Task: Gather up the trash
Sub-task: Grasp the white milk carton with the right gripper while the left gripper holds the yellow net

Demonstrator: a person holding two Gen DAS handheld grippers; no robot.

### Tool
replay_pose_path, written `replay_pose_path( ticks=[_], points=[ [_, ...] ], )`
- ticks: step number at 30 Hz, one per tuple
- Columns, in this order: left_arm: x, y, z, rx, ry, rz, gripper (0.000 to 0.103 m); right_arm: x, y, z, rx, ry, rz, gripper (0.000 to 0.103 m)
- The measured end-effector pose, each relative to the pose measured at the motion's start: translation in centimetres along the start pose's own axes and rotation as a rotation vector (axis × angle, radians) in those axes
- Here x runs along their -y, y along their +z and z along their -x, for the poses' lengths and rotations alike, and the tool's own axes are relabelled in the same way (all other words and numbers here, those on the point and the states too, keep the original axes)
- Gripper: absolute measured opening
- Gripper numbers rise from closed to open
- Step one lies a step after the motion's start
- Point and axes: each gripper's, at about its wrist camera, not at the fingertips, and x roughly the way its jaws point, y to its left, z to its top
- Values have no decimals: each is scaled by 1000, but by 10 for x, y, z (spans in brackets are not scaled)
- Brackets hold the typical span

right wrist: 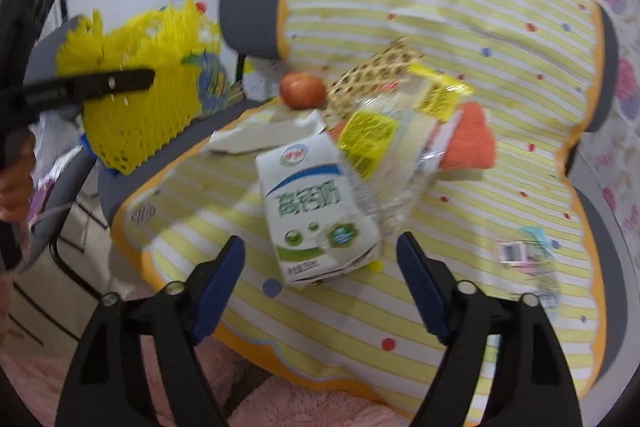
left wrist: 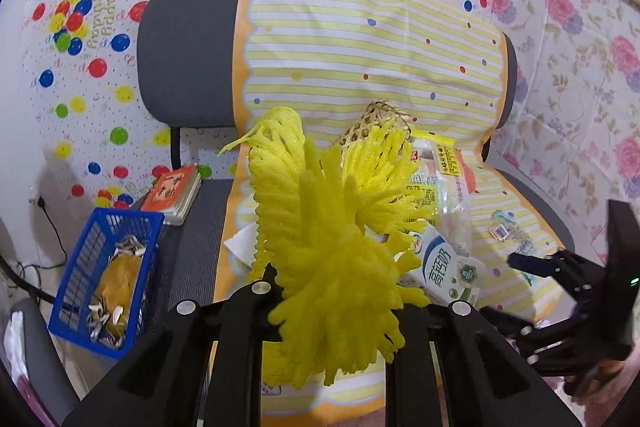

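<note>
My left gripper is shut on a yellow foam fruit net and holds it up above the chair seat; the net also shows at the left of the right wrist view. My right gripper is open and empty, just in front of a white and green milk carton that lies on the striped seat cover. The carton also shows in the left wrist view. Behind it lie clear plastic wrappers with yellow labels and a small wrapper with a barcode.
A blue basket with seed shells and peel stands left of the chair. A card box lies on the seat's left edge. An apple, a woven basket, an orange cloth and white paper lie on the seat.
</note>
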Motion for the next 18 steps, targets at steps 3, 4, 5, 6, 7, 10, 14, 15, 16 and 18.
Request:
replay_pose_path(
  ticks=[3,4,5,6,7,10,14,15,16,18],
  points=[
    [-1,-4,-3,-10,3,7,19,-4,-2,-17,-23,-27,45,84],
    [-1,-5,-4,-13,4,9,19,-4,-2,-24,-34,-34,57,84],
    [-2,-7,-6,-17,3,11,19,-4,-2,-30,-39,-39,65,84],
    [-2,-8,-7,-20,1,14,19,-4,-2,-34,-42,-36,70,84],
    [-1,-9,-8,-22,-2,16,19,-5,-1,-38,-48,-36,78,84],
    [1,-10,-9,-27,-4,12,19,-4,1,-49,-66,-46,96,75],
    [8,-11,-5,-17,-7,-5,19,-1,2,-36,-26,-23,48,71],
    [11,-11,-3,-13,-11,-12,19,1,3,-27,-10,-31,22,71],
    [16,-10,0,-4,-25,-20,19,3,4,-16,4,-32,-2,71],
    [25,-10,5,11,-52,-39,19,6,5,11,36,-42,-44,71]
  ],
)
